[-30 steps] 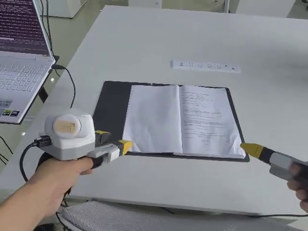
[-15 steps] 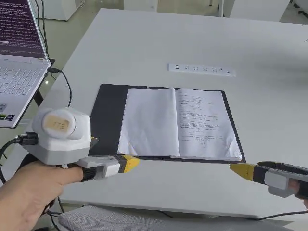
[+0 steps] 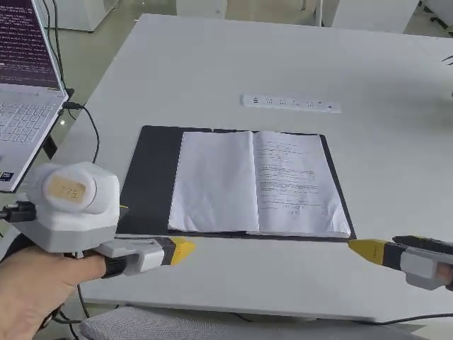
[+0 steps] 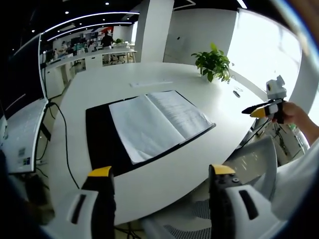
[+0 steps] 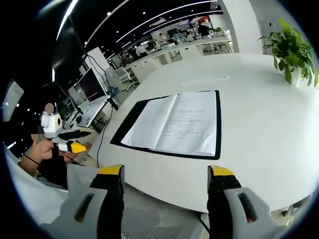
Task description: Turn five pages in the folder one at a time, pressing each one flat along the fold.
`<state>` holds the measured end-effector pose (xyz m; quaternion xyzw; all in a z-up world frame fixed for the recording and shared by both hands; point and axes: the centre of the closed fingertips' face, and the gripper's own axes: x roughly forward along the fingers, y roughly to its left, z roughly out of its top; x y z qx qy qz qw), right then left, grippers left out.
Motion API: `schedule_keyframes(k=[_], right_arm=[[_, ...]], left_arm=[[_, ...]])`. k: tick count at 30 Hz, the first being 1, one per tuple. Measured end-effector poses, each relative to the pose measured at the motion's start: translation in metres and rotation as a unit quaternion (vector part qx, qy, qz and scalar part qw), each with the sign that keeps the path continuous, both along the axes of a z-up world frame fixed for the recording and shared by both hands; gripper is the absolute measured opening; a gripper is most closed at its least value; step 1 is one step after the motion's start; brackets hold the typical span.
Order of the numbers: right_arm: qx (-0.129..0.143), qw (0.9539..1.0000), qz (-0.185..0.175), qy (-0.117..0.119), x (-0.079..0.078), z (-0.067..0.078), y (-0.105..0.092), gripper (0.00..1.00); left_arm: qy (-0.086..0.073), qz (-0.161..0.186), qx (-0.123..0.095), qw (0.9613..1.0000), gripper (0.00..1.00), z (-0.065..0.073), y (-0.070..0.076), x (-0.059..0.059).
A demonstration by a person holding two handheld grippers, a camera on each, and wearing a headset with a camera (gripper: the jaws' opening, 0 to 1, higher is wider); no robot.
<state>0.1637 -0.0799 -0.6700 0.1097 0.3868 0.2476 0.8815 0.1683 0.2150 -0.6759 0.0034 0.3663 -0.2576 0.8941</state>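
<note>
The folder (image 3: 152,177) lies open on the white table, its black cover showing at the left. A blank page (image 3: 212,180) lies on the left of the fold and a printed page (image 3: 297,184) on the right. My left gripper (image 3: 177,251) hovers at the table's front edge, below the folder's lower left corner, open and empty. My right gripper (image 3: 368,249) hangs just below the lower right corner, also open with nothing in it. The folder (image 4: 149,119) lies ahead of the left gripper (image 4: 160,172), and the folder (image 5: 174,122) also lies ahead of the right gripper (image 5: 165,172).
A laptop (image 3: 21,106) stands open at the far left, with a black cable (image 3: 92,127) beside it. A white power strip (image 3: 290,104) lies behind the folder. A potted plant (image 4: 214,62) stands at the table's far end. A grey mesh chair (image 3: 141,326) is below the front edge.
Both grippers have drawn back from the folder's lower corners towards the table's front edge. The head camera has shifted a little. The pages have not moved.
</note>
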Motion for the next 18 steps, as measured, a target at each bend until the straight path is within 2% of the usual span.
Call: schedule_keyframes(k=[5, 9, 14, 16, 18], right_arm=[[-0.002, 1.0000, -0.001, 0.001, 0.001, -0.004, -0.002, 0.67], [0.005, 1.0000, -0.005, -0.002, 0.002, -0.005, -0.005, 0.66], [0.022, 0.9994, -0.025, -0.005, 0.006, -0.007, -0.009, 0.64], [0.027, 0.9993, -0.027, -0.003, 0.008, -0.011, -0.010, 0.63], [0.022, 0.9994, -0.027, 0.003, 0.009, -0.016, -0.012, 0.63]], left_arm=[[0.004, 0.001, 0.009, 1.0000, 0.73, -0.010, -0.004, 0.003], [0.004, 0.000, 0.000, 1.0000, 0.69, -0.015, -0.015, 0.009], [0.001, -0.010, -0.008, 0.9999, 0.62, -0.024, -0.042, 0.024], [-0.002, -0.011, -0.025, 0.9996, 0.60, -0.027, -0.060, 0.034], [0.005, -0.007, -0.034, 0.9994, 0.59, -0.031, -0.072, 0.040]])
